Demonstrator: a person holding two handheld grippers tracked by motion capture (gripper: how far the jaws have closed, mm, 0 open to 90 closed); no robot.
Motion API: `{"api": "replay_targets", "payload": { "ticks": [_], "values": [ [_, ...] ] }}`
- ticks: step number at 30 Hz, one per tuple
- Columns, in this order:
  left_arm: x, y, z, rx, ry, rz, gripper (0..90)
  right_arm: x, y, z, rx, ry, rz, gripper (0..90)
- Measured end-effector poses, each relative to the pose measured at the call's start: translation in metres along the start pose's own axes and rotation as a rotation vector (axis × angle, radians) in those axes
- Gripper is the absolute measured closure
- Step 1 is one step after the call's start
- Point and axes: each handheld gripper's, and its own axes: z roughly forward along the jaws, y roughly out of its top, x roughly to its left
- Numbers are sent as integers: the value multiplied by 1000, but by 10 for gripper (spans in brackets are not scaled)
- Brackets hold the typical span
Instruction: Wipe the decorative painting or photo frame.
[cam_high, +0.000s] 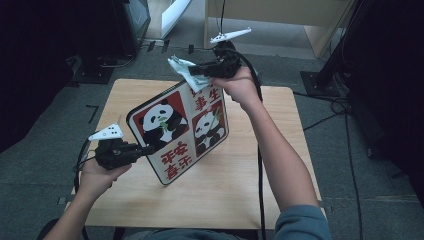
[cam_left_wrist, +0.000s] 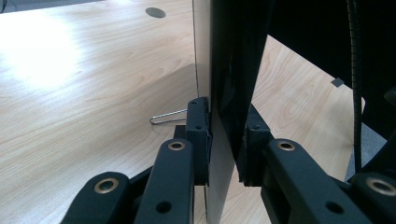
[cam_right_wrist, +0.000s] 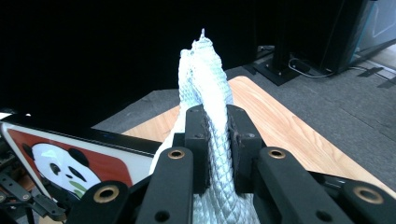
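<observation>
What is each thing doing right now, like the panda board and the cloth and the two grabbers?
Panda board: lifted, tilted on edge, one corner close to the table.
Cloth: bunched up, pinched, touching the board's top edge.
Left gripper: shut on the board's side edge.
Right gripper: shut on the cloth.
Wire clip: lying flat on the table.

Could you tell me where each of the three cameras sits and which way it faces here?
High view: above the person's side, looking forward and down on the table; both forearms, the left gripper and the right gripper show.
Left gripper view: rides the left gripper, looking along its jaws, shut on the edge of the panda board.
Right gripper view: rides the right gripper, looking along its jaws, shut on the white cloth.
Shared: the high view and right gripper view both show the board's panda face and the cloth.
</observation>
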Motion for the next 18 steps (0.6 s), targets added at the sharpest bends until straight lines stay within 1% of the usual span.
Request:
{"api": "replay_targets", "payload": {
  "ticks": [3, 5, 9, 13, 18],
  "values": [
    [0, 0, 0, 1, -1, 0, 786, -4, 0, -3, 3, -19, -3, 809],
    [0, 0, 0, 1, -2, 0, 786, -6, 1, -6, 7, -43, -2, 808],
    [0, 0, 0, 1, 0, -1, 786, -13, -1, -10, -4, -71, 9, 808],
    [0, 0, 0, 0, -1, -6, 787, -17, -1, -14, -9, -87, 8, 808],
    [0, 0, 0, -1, -1, -7, 787, -23, -3, -19, -11, -97, 22, 808]
  ]
}}
